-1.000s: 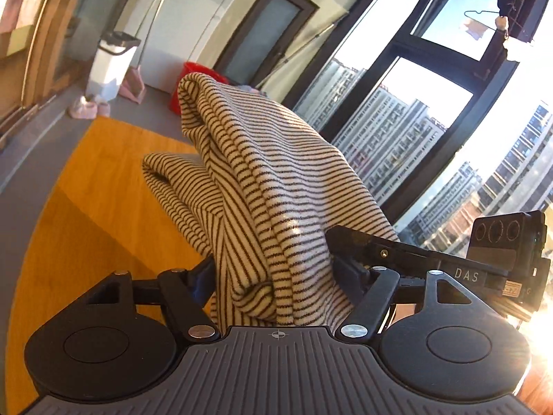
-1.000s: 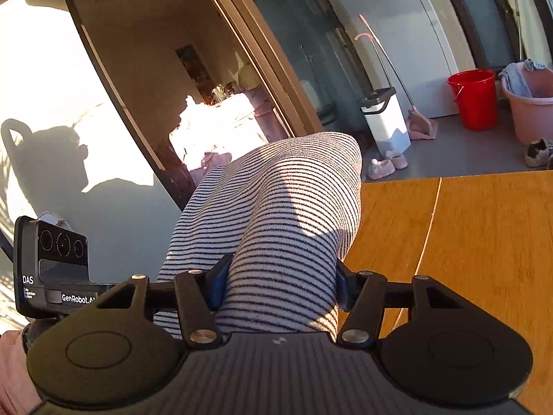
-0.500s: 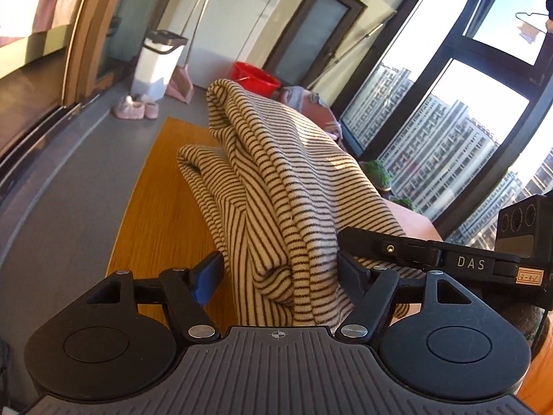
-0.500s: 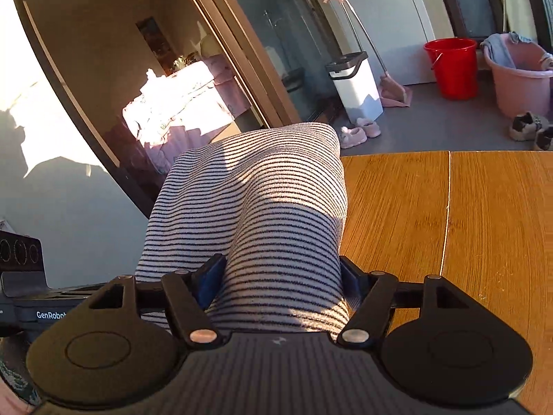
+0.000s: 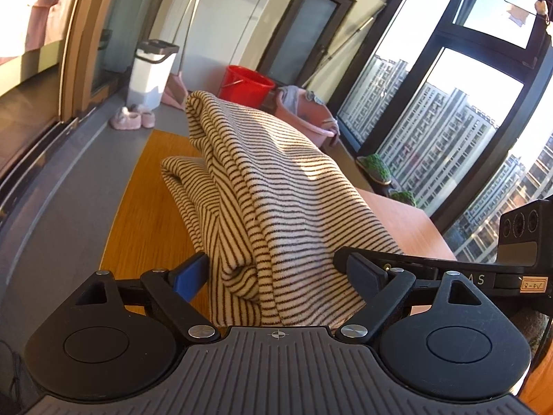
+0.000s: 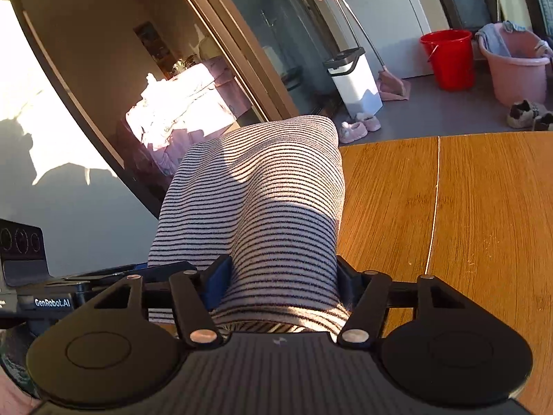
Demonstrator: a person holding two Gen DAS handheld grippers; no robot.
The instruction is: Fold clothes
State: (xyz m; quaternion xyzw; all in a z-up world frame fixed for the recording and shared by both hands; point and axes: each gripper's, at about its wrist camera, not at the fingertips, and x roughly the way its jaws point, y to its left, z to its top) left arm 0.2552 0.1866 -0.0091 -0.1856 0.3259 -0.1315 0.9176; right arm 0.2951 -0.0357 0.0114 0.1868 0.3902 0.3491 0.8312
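Note:
A cream garment with thin dark stripes (image 5: pixel 273 190) is folded into a thick bundle and held over the wooden table (image 5: pixel 152 207). My left gripper (image 5: pixel 276 273) is shut on one end of it; the folded layers bulge between the blue pads. My right gripper (image 6: pixel 280 276) is shut on the other end of the striped garment (image 6: pixel 262 193), which drapes forward over its fingers. The right gripper's body shows at the right edge of the left wrist view (image 5: pixel 518 242). The fingertips are hidden by cloth.
The orange-brown table (image 6: pixel 449 207) spreads to the right. On the grey floor beyond stand a white bin (image 6: pixel 352 79), a red bucket (image 6: pixel 446 58), a pink tub with laundry (image 6: pixel 515 65) and pink slippers (image 6: pixel 359 128). Large windows (image 5: pixel 432 121) are at the right.
Both grippers have swung with the garment, lowering it toward the table. More of the floor and table shows now. The grip on the cloth is unchanged.

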